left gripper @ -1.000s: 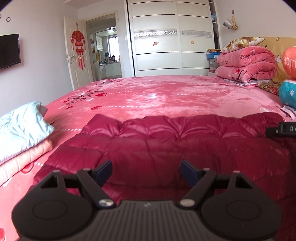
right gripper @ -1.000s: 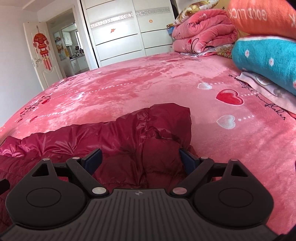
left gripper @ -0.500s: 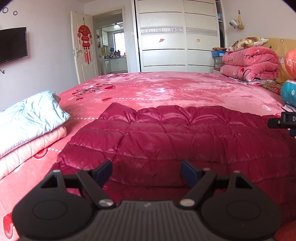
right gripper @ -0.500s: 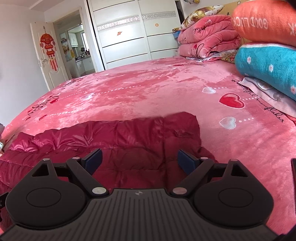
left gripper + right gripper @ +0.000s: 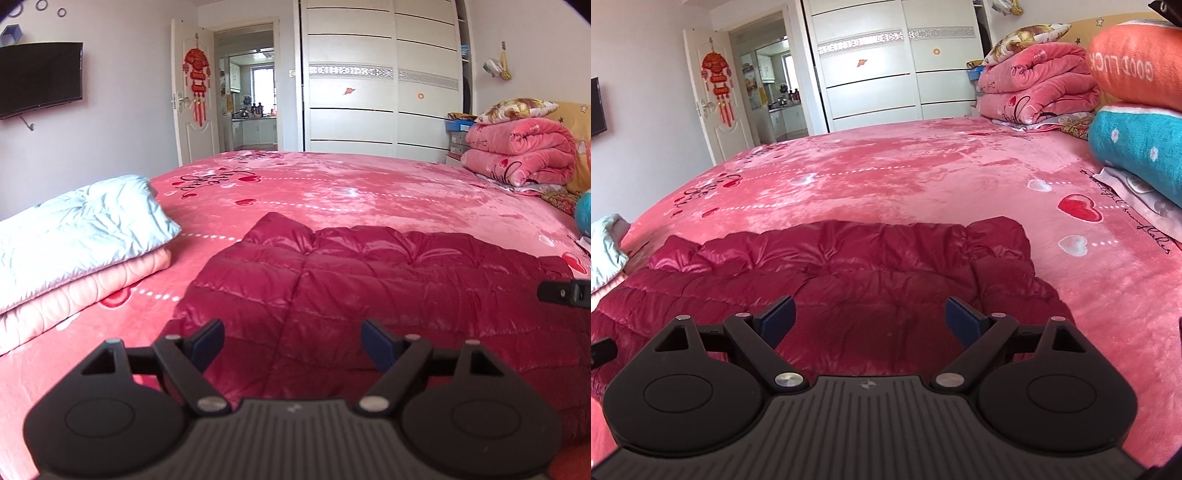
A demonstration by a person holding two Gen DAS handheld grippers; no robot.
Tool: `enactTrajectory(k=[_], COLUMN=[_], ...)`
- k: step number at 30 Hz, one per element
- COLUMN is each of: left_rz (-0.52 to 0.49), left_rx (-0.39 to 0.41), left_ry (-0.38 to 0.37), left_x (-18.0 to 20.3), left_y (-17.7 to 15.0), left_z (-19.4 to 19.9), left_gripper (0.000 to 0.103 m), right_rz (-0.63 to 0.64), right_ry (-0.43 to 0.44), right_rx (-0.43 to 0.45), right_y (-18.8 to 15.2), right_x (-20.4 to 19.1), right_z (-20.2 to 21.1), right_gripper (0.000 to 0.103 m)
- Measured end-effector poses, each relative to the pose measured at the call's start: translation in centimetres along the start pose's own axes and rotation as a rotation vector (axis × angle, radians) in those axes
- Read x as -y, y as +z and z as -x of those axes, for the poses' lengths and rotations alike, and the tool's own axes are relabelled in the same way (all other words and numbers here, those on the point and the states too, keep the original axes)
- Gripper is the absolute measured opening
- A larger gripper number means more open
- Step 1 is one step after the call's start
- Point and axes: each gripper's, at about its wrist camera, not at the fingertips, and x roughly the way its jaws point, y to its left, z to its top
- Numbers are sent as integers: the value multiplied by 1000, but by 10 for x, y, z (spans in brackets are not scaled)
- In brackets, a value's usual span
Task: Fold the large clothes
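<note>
Crimson quilted jacket (image 5: 369,291), lower centre of frame, now lying flatter and wider than a second ago, fold apparently set; left gripper (image 5: 293,341), right gripper (image 5: 866,319): jaws apart, empty, drawn back.

orange cushion (image 5: 1137,70) — "GOOD LUCK" in white capitals, seen upside down, right wrist view | pink bedspread (image 5: 923,177) — dark cursive script beside the red hearts near its right edge, ending in what looks like "flakes", rest unclear | far-left script (image 5: 201,181) on bedspread — not legible
</note>
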Motion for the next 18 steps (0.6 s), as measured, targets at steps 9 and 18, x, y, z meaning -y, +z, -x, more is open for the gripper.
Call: enactTrajectory(k=[9, 18], left_rz=[118, 307], left_rx=[-15, -83], left_ry=[80, 84], left_x=[-52, -108], left_y=[-2, -15], left_z=[5, 0], left_gripper=[81, 81], right_rz=[-27, 17], right_ry=[75, 163], right_rx=[-74, -175], right_y=[-10, -37], right_x=[-1, -22], right_z=[16, 36], right_gripper=[103, 103])
